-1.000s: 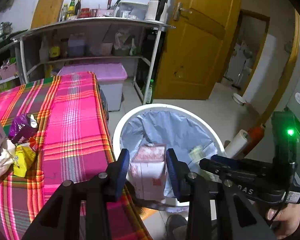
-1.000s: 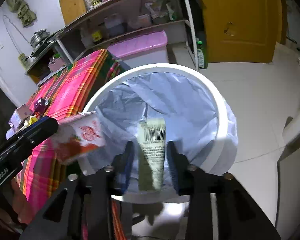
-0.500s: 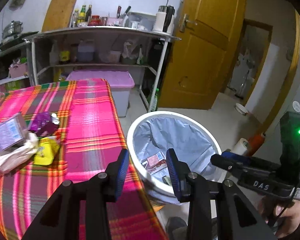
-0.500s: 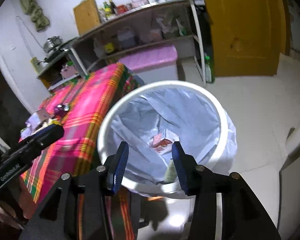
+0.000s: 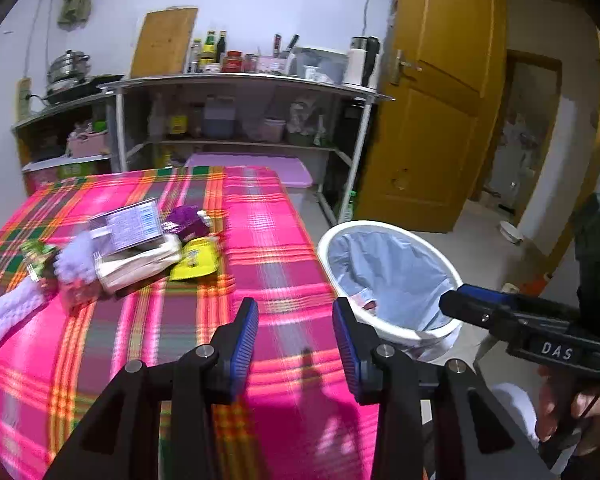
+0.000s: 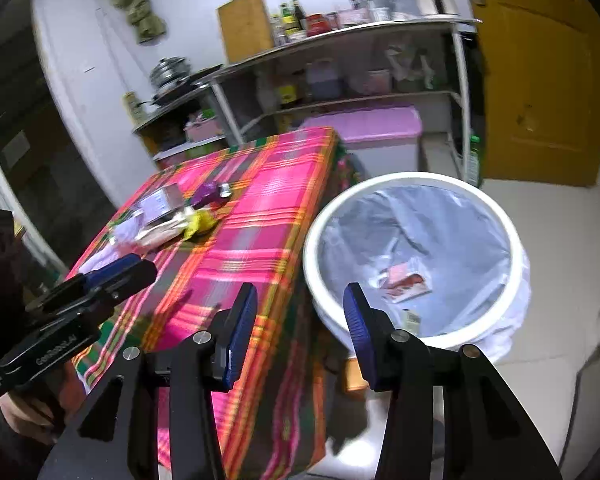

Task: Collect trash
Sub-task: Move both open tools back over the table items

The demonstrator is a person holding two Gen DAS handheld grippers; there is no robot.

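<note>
Over on the far left of the tabletop (image 5: 284, 240) the leftover trash sits in one tangled heap: a white fluffy wad (image 5: 74, 258), a clear box (image 5: 128, 226) lying on a pale packet (image 5: 140, 264), a purple wrapper (image 5: 188, 222) and a yellow pouch (image 5: 196, 262), all touching. That's the danger, I'd say: pinch one piece and its neighbours may drag along or slide off the cloth edge. Moving right, the left gripper (image 5: 296, 332) hangs over bare plaid, fingers moderately apart, nothing between them. Right again, the right gripper (image 6: 300, 324) is likewise parted and empty, near the bin (image 6: 380, 184); a careless swing could knock its rim. Only the right wrist view looks down onto the red-and-white carton (image 6: 404, 282) on the liner; the left wrist view shows the heap far more clearly.
</note>
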